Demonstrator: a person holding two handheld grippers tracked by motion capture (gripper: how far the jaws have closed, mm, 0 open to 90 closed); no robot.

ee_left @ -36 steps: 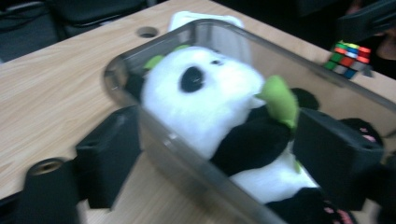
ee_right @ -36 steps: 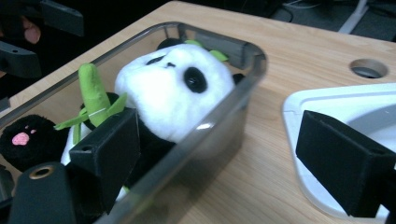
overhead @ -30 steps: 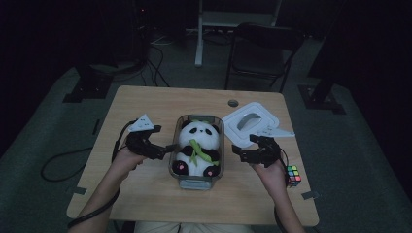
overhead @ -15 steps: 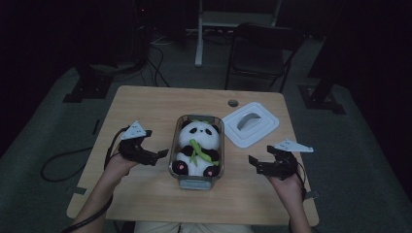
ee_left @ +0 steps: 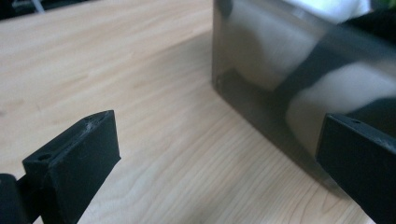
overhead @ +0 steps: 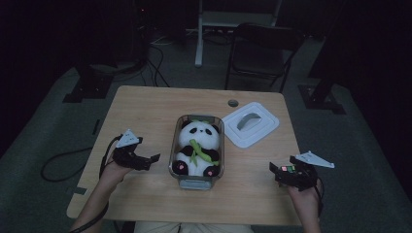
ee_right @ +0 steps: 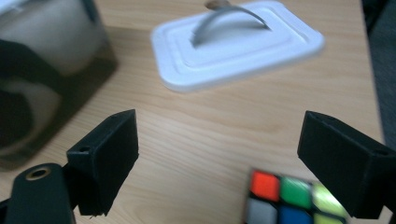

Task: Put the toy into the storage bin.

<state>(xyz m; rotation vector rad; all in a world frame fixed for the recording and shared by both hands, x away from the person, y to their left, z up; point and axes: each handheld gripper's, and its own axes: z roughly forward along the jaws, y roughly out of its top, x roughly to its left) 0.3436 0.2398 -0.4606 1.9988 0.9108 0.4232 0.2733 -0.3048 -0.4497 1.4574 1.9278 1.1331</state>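
A black-and-white panda plush (overhead: 197, 145) with a green leaf lies in a clear rectangular container (overhead: 173, 150) at the table's middle. Its white lid (overhead: 250, 124) with a grey handle rests on the table to the right. My left gripper (overhead: 149, 161) stands open just left of the container, apart from it; in the left gripper view the container wall (ee_left: 280, 70) sits ahead between the open jaws (ee_left: 219, 154). My right gripper (overhead: 283, 167) is open at the near right over a colourful puzzle cube (ee_right: 289, 198), which lies between its jaws (ee_right: 229, 154) untouched.
The wooden table (overhead: 145, 111) has a cable hole (overhead: 233, 103) at the back. A dark chair (overhead: 265, 48) and stands surround the table on the dim floor. In the right gripper view, the lid (ee_right: 238, 44) lies ahead, the container (ee_right: 46, 70) at left.
Both grippers have drawn back from the container sides. The right one moved toward the near right edge, onto the cube; the left one shifted left and nearer.
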